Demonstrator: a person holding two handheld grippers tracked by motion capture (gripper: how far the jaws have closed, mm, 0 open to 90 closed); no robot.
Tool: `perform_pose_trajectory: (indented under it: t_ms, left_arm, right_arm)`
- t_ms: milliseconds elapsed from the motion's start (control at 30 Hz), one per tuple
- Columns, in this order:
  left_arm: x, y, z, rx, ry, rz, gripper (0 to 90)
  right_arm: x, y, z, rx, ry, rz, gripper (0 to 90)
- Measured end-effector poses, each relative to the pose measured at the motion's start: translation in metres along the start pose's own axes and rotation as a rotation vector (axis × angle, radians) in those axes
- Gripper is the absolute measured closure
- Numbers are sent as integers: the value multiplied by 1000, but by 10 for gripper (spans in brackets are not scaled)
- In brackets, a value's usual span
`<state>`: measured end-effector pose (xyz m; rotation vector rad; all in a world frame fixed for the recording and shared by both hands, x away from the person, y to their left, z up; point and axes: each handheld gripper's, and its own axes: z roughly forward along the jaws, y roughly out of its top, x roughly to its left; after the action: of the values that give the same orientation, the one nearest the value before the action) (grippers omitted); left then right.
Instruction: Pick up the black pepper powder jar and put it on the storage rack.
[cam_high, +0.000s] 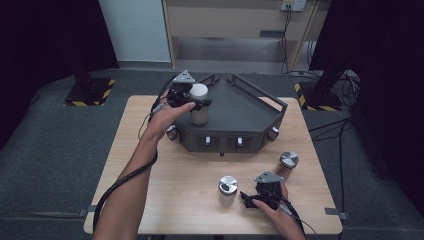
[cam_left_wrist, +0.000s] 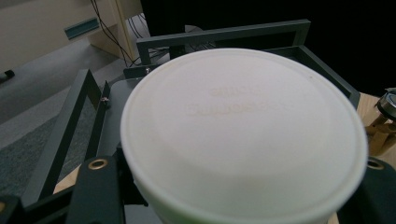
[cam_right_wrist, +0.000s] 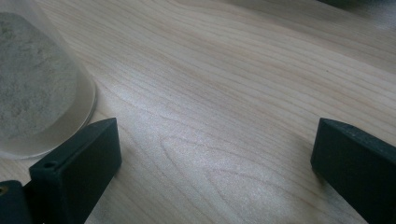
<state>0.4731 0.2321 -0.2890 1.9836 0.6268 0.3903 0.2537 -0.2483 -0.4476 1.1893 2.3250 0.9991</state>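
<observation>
At the left of the wooden table (cam_high: 150, 165), the left gripper (cam_high: 192, 104) is clamped on a white-lidded jar (cam_high: 199, 104), holding it upright over the near-left part of a dark angular tray (cam_high: 250, 107) at the table's far edge. Toward the front centre, a silver-lidded jar (cam_high: 227, 190) of pale powder stands on the wood. Just beside it to the right, the right gripper (cam_high: 250, 197) rests low, jaws spread apart around bare tabletop. Farther right stands a second metal-capped jar (cam_high: 287, 164).
</observation>
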Motion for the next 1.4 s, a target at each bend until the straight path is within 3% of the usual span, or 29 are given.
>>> perform_pose_trajectory:
  t_ms: [967, 1200, 1300, 1400]
  left_arm:
    - [6, 0, 5, 22, -9, -30, 328]
    - [6, -4, 4, 3, -13, -46, 321]
    - [4, -2, 2, -9, -3, -41, 288]
    - [0, 1, 0, 1, 22, -36, 200]
  right_arm:
    - [0, 0, 0, -1, -1, -1, 17]
    - [0, 0, 0, -1, -1, -1, 16]
    - [0, 0, 0, -1, -1, -1, 16]
    - [0, 0, 0, 0, 0, 0, 16]
